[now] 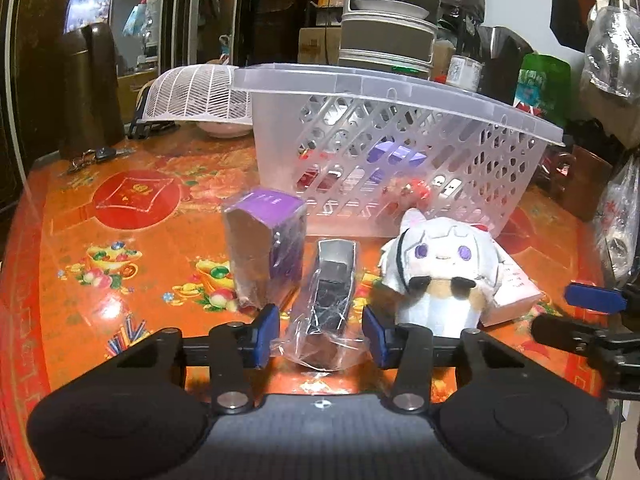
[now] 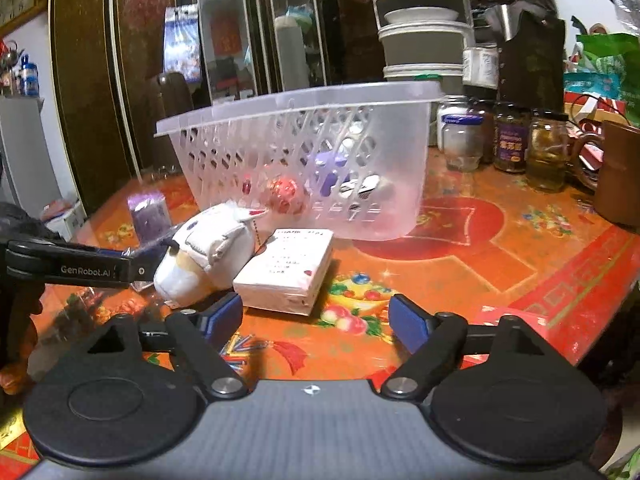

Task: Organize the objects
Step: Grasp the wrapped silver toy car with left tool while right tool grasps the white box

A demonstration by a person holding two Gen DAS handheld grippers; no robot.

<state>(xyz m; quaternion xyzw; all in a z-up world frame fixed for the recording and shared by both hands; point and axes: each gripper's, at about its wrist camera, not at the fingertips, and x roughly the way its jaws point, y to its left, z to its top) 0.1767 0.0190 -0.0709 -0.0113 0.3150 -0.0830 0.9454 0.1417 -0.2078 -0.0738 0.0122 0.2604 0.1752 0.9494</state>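
My left tongs (image 1: 320, 332) straddle the bagged silver box (image 1: 332, 288) on the counter (image 1: 120, 240), pads maybe not touching. Right tongs (image 2: 316, 316) gape, empty, nr white box (image 2: 286, 276); basket (image 2: 304, 152) behind.

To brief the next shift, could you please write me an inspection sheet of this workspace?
Surface: glossy orange-red patterned table.
Job's things: clear basket already holding a red ball and small boxes; outside it are a wrapped purple box, a wrapped silver item, a white plush and a white box.
Clutter: keys, mesh food cover, jars, brown mug.
Grippers: left hand-held gripper straddles the silver item, not clamped; right hand-held gripper open, empty.
Cables: nothing seen.
Surroundings: dark cabinet, stacked steamer tins, hanging bags.
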